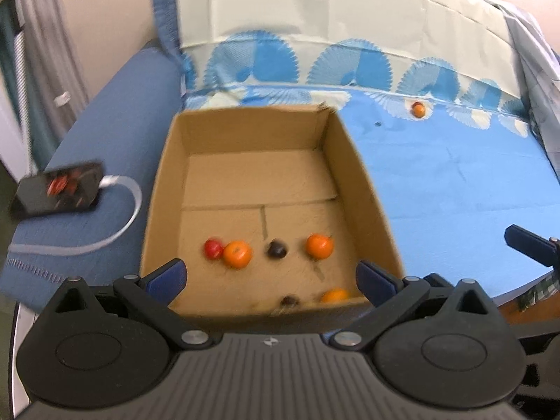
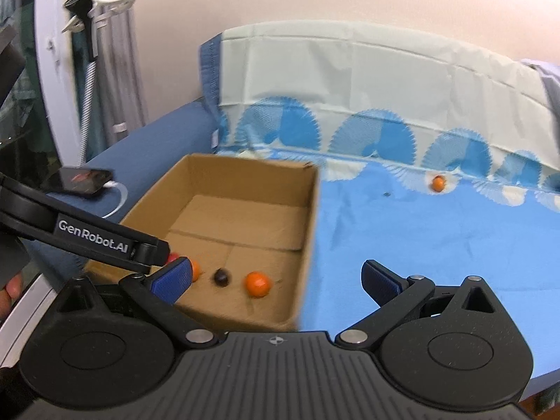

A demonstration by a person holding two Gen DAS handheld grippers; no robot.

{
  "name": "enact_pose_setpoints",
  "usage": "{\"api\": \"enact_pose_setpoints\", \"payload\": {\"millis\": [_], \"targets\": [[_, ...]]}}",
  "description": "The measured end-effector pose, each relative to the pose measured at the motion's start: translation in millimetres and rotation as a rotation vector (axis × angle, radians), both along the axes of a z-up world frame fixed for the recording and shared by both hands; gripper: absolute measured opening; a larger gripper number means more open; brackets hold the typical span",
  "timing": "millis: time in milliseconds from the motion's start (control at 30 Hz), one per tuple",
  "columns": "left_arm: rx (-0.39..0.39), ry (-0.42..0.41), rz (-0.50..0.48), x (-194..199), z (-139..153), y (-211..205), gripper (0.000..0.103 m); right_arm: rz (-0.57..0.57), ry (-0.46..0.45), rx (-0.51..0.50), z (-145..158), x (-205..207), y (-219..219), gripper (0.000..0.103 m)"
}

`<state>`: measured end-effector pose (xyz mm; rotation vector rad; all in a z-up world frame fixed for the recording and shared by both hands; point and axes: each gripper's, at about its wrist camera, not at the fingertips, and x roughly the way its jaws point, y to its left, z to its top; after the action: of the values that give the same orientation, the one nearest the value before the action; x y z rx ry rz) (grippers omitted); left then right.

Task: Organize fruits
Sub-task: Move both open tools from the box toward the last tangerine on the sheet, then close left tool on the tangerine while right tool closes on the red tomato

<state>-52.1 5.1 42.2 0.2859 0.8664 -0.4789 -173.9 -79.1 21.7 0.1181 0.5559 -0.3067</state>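
Overhead, a blue sheet [image 1: 437,182] covers the bed; a cardboard box [image 1: 364,189] holds small fruits [image 1: 237,254], one orange [image 1: 418,109] far right. Both the left gripper [image 1: 271,276] and the right gripper [image 2: 276,280] gape wide, empty.

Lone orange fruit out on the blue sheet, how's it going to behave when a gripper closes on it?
The lone orange fruit looks round and smooth, so it will probably roll if nudged off-centre. It sits on soft bedsheet, which may sag and damp the roll. It looks small against the open right gripper, so likely light; firmness cannot be told.
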Motion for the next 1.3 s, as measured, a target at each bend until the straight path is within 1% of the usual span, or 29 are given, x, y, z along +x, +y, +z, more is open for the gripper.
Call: {"api": "enact_pose_setpoints", "payload": {"millis": [100, 200, 300, 433, 567, 633, 667, 733, 800, 867, 900, 1000, 1133, 1233, 1267, 1300], "targets": [[-0.009, -0.02, -0.047, 7, 8, -32, 0.103, -0.054, -0.02, -0.026, 4, -5, -31, 0.102], [-0.027, -0.032, -0.089, 20, 19, -71, 0.103, -0.126, -0.036, -0.053, 8, -11, -72, 0.102], [-0.063, -0.036, -0.128, 36, 28, -115, 0.103, -0.2, -0.04, -0.093, 7, -16, -117, 0.102], [-0.1, -0.034, -0.18, 63, 33, -183, 0.103, -0.292, -0.04, -0.124, 2, -18, -185, 0.102], [-0.108, -0.055, -0.238, 96, 23, -265, 0.103, -0.376, -0.05, -0.129, -10, -12, -258, 0.102], [-0.103, -0.04, -0.273, 115, 9, -312, 0.103, -0.426, -0.041, -0.126, -22, -1, -300, 0.102], [-0.106, -0.019, -0.288, 127, -2, -338, 0.103, -0.445, -0.032, -0.118, -30, 4, -319, 0.102], [-0.113, 0.038, -0.305, 153, -26, -387, 0.103, -0.49, -0.01, -0.093, -50, 14, -359, 0.102], [-0.116, 0.078, -0.31, 178, -56, -434, 0.103, -0.527, 0.01, -0.05, -72, 21, -398, 0.102], [-0.107, 0.09, -0.302, 201, -90, -481, 0.103, -0.546, 0.021, -0.024, -95, 27, -430, 0.102], [-0.091, 0.088, -0.297, 212, -108, -506, 0.103, -0.553, 0.028, -0.019, -106, 30, -443, 0.102], [-0.049, 0.085, -0.282, 241, -150, -564, 0.103, -0.554, 0.048, -0.001, -139, 45, -483, 0.102], [-0.017, 0.086, -0.262, 267, -187, -610, 0.103, -0.554, 0.066, 0.042, -178, 67, -529, 0.102], [0.021, 0.061, -0.256, 277, -205, -625, 0.102, -0.546, 0.06, 0.065, -198, 83, -552, 0.102], [0.024, 0.057, -0.265, 279, -209, -626, 0.091, -0.542, 0.057, 0.067, -203, 89, -558, 0.102], [0.027, 0.058, -0.281, 281, -212, -627, 0.064, -0.542, 0.056, 0.071, -208, 95, -564, 0.102]]}}
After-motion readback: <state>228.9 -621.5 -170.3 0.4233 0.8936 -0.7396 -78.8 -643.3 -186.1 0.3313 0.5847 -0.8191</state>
